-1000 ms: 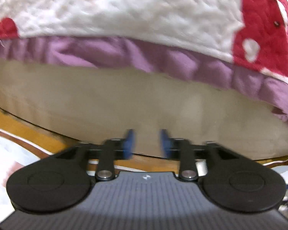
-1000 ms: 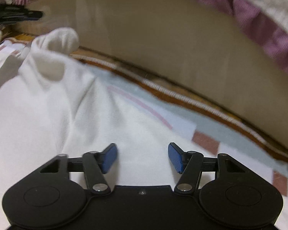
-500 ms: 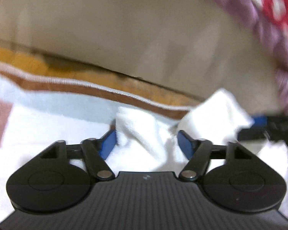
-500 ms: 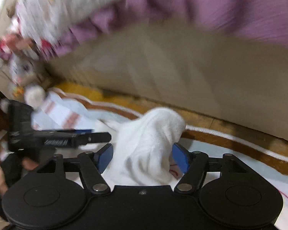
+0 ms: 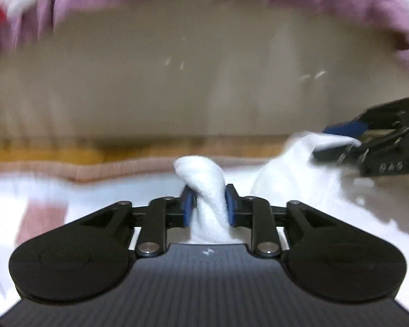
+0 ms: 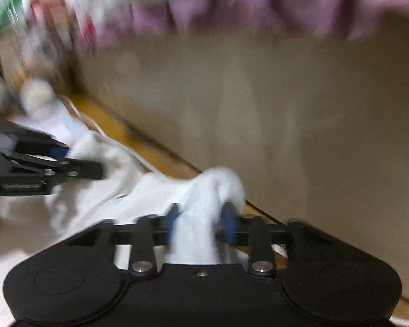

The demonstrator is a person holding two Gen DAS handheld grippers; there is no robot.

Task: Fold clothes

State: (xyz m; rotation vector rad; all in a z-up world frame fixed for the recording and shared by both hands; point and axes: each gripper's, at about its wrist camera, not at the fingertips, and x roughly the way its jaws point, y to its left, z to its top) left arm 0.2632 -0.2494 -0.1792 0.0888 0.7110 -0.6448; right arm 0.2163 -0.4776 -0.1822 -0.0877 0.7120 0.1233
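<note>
White garment [image 5: 210,190]: fleecy cloth, bunched low centre in both wrist views, spread over patterned bedding [image 5: 41,212]
Left gripper [image 5: 208,204]: blue pads clamped on a pinched fold
Right gripper [image 6: 201,220]: clamped on another bunch, same cloth
Beige panel [image 5: 177,95]: behind, mid frame
Purple-edged quilt [image 5: 381,5]: top edge, blurred

Two black two-finger grippers with blue pads are counted: the left gripper [image 5: 207,207] and the right gripper [image 6: 201,222]. One white terry-cloth garment [image 5: 210,190] is present, bunched into two raised peaks. One white patterned mat with a brown-and-yellow border [image 5: 95,166] lies beneath. One quilted white-and-red bedcover with a purple frill [image 5: 76,2] hangs above.
</note>
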